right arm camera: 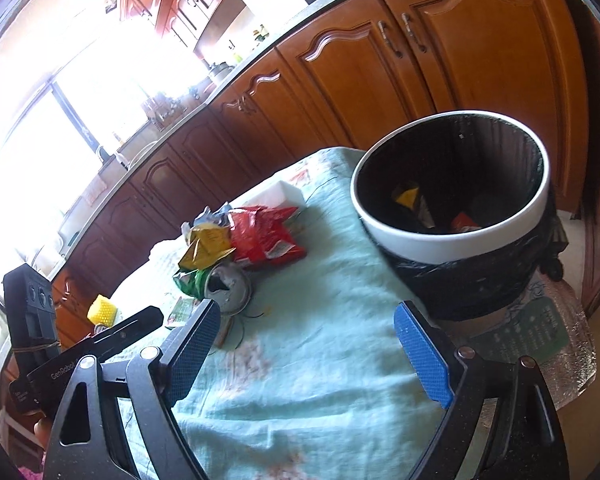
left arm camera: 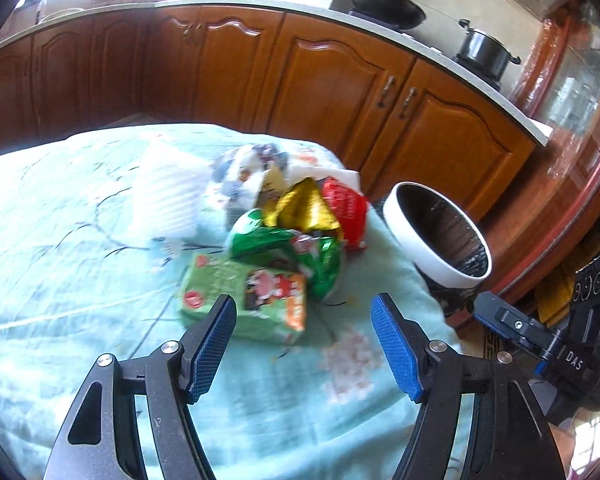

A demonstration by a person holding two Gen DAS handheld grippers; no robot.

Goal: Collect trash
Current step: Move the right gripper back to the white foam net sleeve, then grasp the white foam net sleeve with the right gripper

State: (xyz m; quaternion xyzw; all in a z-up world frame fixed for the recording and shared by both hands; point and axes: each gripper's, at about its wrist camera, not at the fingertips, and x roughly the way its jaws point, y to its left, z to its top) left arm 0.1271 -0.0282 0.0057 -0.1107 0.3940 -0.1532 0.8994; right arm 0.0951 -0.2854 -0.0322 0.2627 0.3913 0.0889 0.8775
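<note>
- We see our left gripper (left arm camera: 304, 312) open and empty, just short of the green packet (left arm camera: 244, 300) at the near edge of the trash heap on the desk (left arm camera: 60, 208); behind it lie a green bag (left arm camera: 296, 252), a gold wrapper (left arm camera: 304, 208) and a red bag (left arm camera: 346, 204)
- Our right gripper (right arm camera: 306, 322) is open too, nothing between its pads, over the pale cloth
- The bin (right arm camera: 452, 208), white-rimmed with a black liner, stands at the desk's right edge, apart from the heap; a yellow scrap (right arm camera: 406, 196) and an orange one (right arm camera: 464, 222) lie inside
</note>
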